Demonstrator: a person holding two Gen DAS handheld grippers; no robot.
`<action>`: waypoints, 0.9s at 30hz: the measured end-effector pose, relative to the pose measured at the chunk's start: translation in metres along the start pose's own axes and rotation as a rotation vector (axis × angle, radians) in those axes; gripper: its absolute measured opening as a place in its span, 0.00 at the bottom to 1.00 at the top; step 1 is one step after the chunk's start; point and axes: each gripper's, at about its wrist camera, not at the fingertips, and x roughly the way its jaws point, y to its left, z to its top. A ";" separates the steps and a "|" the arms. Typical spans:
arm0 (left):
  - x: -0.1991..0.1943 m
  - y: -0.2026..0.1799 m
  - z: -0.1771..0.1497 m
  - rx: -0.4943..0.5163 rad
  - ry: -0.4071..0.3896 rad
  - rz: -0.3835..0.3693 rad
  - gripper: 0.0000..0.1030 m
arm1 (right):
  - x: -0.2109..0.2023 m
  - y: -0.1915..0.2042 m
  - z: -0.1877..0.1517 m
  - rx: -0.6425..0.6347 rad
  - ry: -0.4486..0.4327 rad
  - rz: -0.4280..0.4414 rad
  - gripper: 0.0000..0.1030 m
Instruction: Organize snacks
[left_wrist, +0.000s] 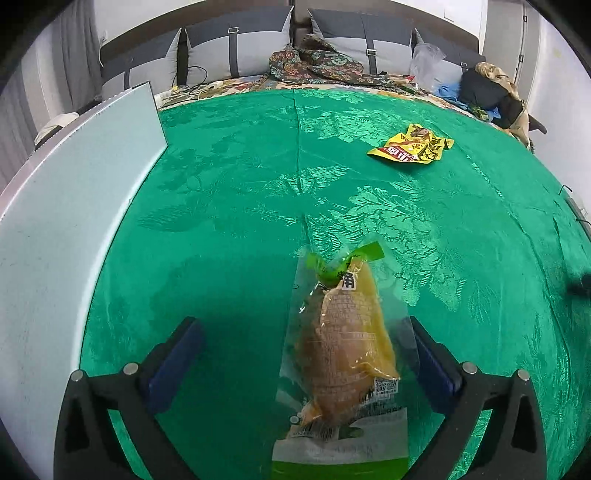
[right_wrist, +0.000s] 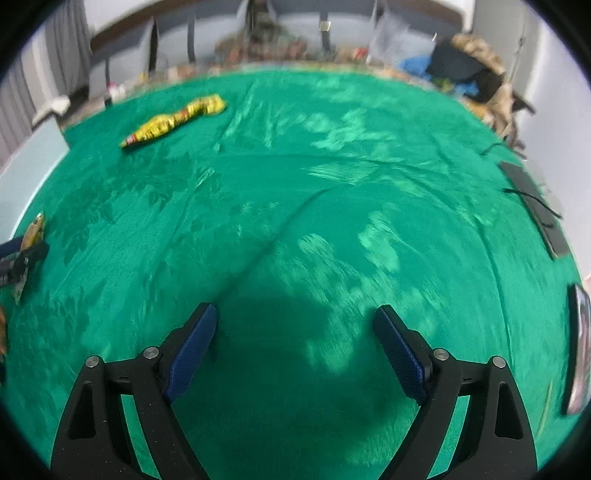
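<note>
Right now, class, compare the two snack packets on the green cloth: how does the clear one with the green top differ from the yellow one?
The clear packet shows its brown and yellow food; the yellow packet is printed and hides its contents. The clear packet lies between the open jaws of the left hand-held gripper; the yellow packet lies far off, near the cloth's far edge. The clear packet looks plump, the yellow packet flat and crumpled. Both lie on the green cloth.

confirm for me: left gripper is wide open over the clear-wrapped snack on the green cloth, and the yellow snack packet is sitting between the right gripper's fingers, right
Not quite. The left gripper is wide open over the clear-wrapped snack on the green cloth, but in the right wrist view the right gripper has only bare cloth between its fingers. The yellow snack packet lies far off on the cloth, up and to the left.
</note>
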 end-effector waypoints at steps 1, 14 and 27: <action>0.000 0.000 0.000 0.000 0.000 0.000 1.00 | 0.005 0.005 0.023 0.035 0.022 0.028 0.87; 0.000 0.000 0.000 0.000 0.000 -0.001 1.00 | 0.122 0.126 0.217 0.201 0.094 0.143 0.87; -0.001 0.000 0.000 0.000 -0.001 0.000 1.00 | 0.054 0.147 0.113 -0.305 0.000 0.224 0.49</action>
